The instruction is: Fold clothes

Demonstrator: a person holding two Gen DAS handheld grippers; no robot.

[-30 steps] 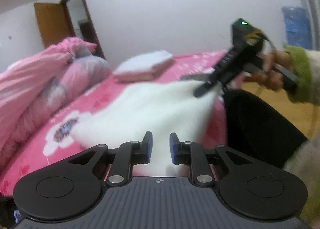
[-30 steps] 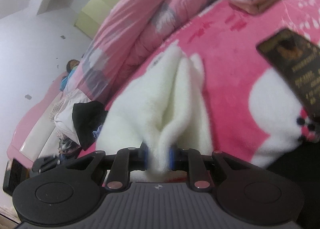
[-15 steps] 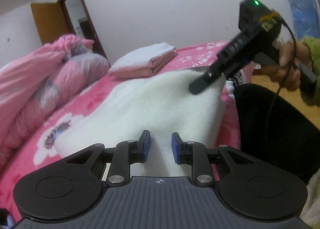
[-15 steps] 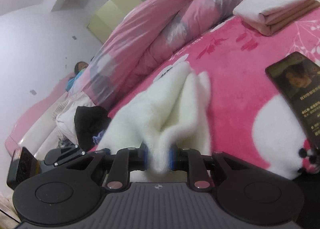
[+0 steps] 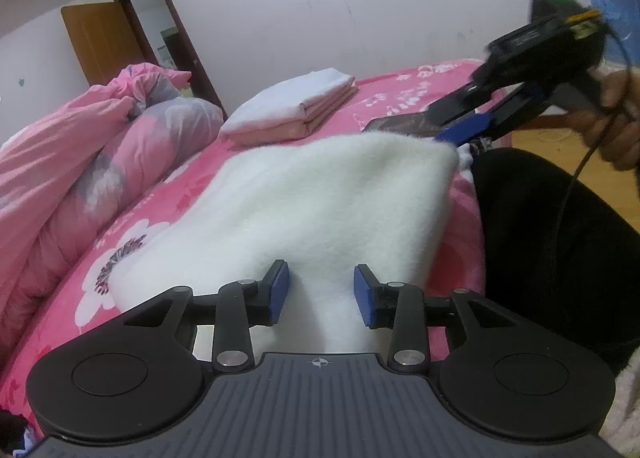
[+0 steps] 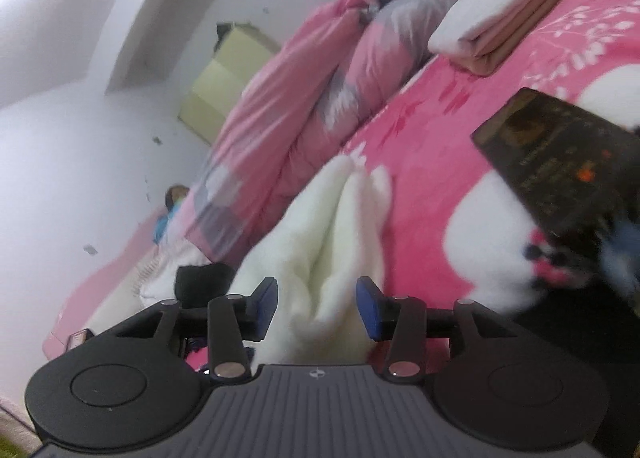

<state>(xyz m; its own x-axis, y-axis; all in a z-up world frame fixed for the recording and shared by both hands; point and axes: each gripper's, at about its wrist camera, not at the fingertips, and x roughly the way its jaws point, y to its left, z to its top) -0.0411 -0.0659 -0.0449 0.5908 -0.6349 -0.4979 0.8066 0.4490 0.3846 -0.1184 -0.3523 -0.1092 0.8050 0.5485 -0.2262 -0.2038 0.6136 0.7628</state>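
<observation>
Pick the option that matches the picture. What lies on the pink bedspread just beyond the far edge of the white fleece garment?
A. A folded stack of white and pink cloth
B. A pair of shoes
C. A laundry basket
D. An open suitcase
A: a folded stack of white and pink cloth rests on the pink bedspread beyond the white fleece garment.

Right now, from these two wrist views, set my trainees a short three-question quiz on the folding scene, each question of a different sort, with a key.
1. True or false: the left gripper is clamped on the white fleece garment.
2. What lies on the pink bedspread beside the garment? A) a phone B) a book C) a plate
3. Fill in: the right gripper has its jaws ____.

Key: 1 false, its jaws are apart; 2 A; 3 open, the fleece loose between them.
</observation>
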